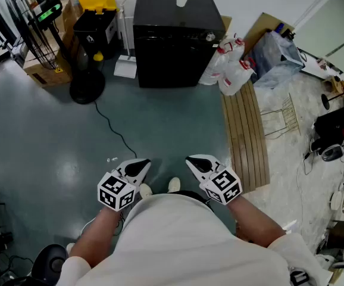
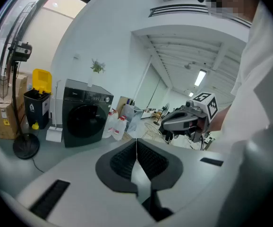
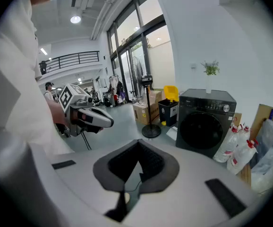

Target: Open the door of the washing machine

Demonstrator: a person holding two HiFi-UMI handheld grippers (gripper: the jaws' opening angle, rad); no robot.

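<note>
The dark front-loading washing machine (image 1: 175,37) stands against the far wall with its round door (image 2: 82,119) closed; it also shows in the right gripper view (image 3: 205,122). Both grippers hang close to my body, well short of the machine, pointing towards it and slightly down. My left gripper (image 1: 141,167) (image 2: 136,148) has its jaws shut with nothing between them. My right gripper (image 1: 194,162) (image 3: 139,156) is also shut and holds nothing. Each gripper appears in the other's view, side by side and apart.
Left of the machine are a black bin with a yellow lid (image 1: 96,16), a standing fan (image 1: 87,88) with its cable (image 1: 115,130) trailing over the floor, and a cardboard box (image 1: 47,70). To the right lie water jugs (image 1: 234,76), a wooden slat board (image 1: 246,136) and a wire rack (image 1: 279,115).
</note>
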